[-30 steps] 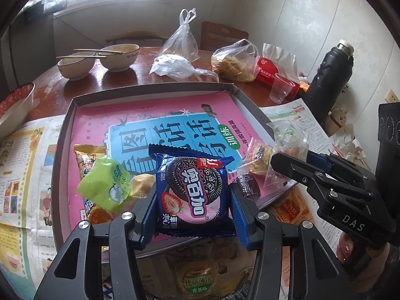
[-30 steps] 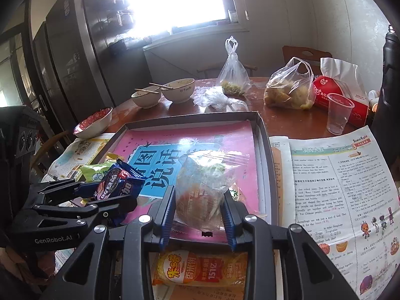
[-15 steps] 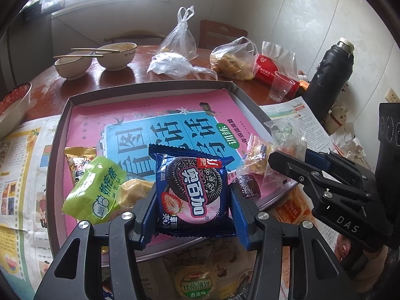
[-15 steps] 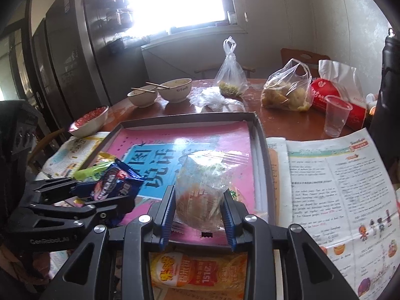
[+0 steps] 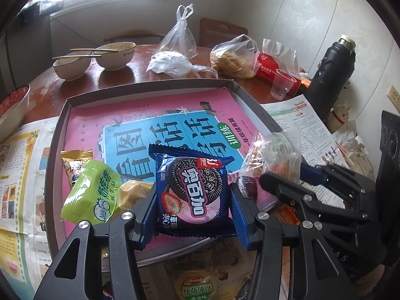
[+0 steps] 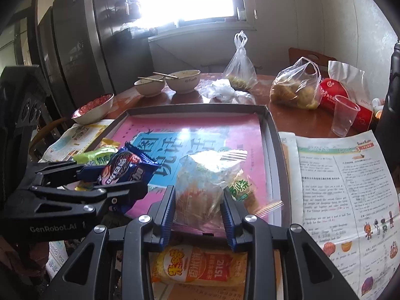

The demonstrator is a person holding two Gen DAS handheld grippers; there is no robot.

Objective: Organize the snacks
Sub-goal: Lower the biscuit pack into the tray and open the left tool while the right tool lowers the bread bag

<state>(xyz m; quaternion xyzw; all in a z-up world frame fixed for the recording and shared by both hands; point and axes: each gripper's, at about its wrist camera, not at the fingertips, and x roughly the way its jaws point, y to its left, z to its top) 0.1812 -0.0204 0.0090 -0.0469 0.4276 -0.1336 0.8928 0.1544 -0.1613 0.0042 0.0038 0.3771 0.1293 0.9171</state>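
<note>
Left hand-held gripper (image 5: pixel 191 207): clenched on a blue cookie pack (image 5: pixel 192 190), which is held at lower centre of the left view, above the near edge of the tray (image 5: pixel 60 135).
Right hand-held gripper (image 6: pixel 197 210): clenched on a clear snack bag (image 6: pixel 200 187), which is held at lower centre of the right view, above the tray's near right corner.
Tray: set on the bench (image 5: pixel 120 80), lined with a pink and blue sheet (image 5: pixel 155 115).
Green pack (image 5: pixel 90 192): lies at the tray's lower left, just beside a yellow candy (image 5: pixel 132 192).
Bowls (image 5: pixel 95 58): 2 are seen at upper left, with chopsticks laid across them.
Cup (image 6: pixel 345 115): stands upright on the bench, to the right of the tray.
</note>
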